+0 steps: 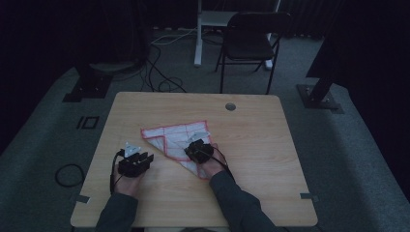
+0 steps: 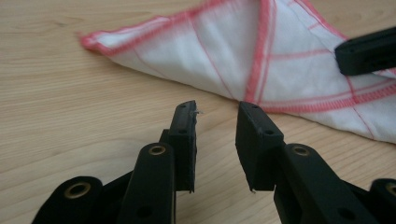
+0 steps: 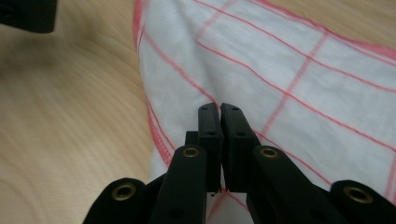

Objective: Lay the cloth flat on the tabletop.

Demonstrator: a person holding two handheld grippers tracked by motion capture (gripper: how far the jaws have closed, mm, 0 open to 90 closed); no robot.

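Two grippers: low on wooden table (image 1: pixel 270 145), centre frame
Left gripper (image 2: pixel 215 112): lower left, jaws partly apart, empty, just short of cloth edge
Cloth (image 1: pixel 176 137): white, red-lined, folded, centre of table
Right gripper (image 3: pixel 219 108): right of centre, jaws closed, pinching cloth

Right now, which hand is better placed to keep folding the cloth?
The right. Its tool is shut, tips on the white, red-lined cloth, seemingly pinching it. The left tool stands open over bare table, just short of the cloth's edge, gripping nothing.
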